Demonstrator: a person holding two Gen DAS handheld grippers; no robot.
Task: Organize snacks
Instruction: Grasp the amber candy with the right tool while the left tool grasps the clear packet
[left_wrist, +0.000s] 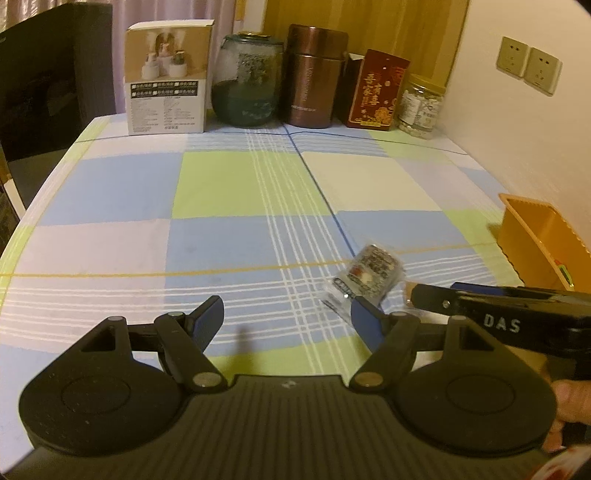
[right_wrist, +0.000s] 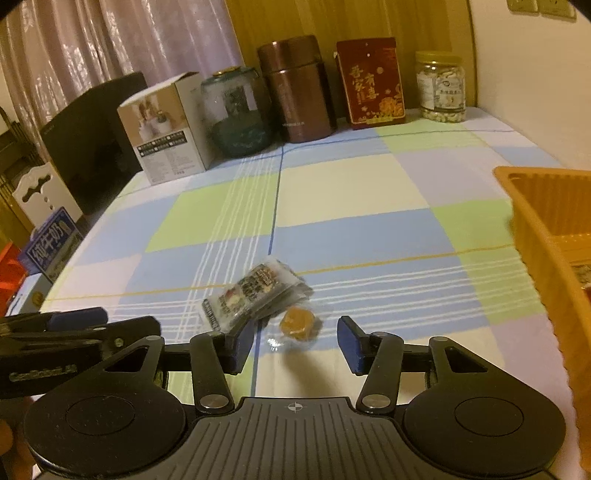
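A checked tablecloth (right_wrist: 351, 192) in blue, green and cream spreads ahead of my fingers, with curtains and a wooden panel beyond it. Along the far edge stand a white carton (right_wrist: 166, 129), a dark glass jar (right_wrist: 236, 110), a brown canister (right_wrist: 295, 88), a red box (right_wrist: 373, 81) and a clear plastic jar (right_wrist: 439, 86) filled with pale pieces. Off to the right of my right fingers sits an orange basket (right_wrist: 535, 206); something lies in it, but I cannot tell what. My right gripper (right_wrist: 295, 341) stands partly open and empty, and the wrapped orange candy (right_wrist: 297, 321) lies on the cloth just ahead, between the two pads. The printed snack packet (right_wrist: 255, 291) lies touching the candy, just beyond my left pad. My left gripper (left_wrist: 288, 321) is wide open, holding nothing, with that packet just past its right pad.
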